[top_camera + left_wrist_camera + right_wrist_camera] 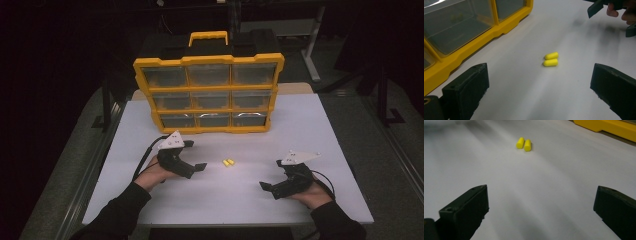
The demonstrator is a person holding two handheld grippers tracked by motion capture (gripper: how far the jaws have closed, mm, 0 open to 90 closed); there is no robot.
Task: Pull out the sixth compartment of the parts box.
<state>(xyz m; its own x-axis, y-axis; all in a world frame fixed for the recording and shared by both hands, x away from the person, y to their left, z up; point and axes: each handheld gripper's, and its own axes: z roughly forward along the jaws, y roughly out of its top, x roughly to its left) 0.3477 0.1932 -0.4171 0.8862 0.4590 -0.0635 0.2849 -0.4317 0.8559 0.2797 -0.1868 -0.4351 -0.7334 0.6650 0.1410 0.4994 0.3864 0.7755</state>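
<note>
Two small yellow foam earplugs [228, 162] lie side by side, touching, on the white table [300, 125] between my two grippers. My left gripper [195, 155] rests just left of them, open and holding nothing. In the left gripper view the earplugs [551, 59] lie ahead of the wide-apart jaws [539, 85]. My right gripper [271, 175] sits to the right of the earplugs and nearer the front edge, also open and holding nothing. The right gripper view has the earplugs [524, 143] well ahead of its spread jaws [540, 205].
A yellow organizer case [209, 92] with clear drawers and a top handle stands upright at the back of the table, its base also in the left gripper view [481, 37] and right gripper view [609, 127]. Dark surroundings lie beyond the table edges.
</note>
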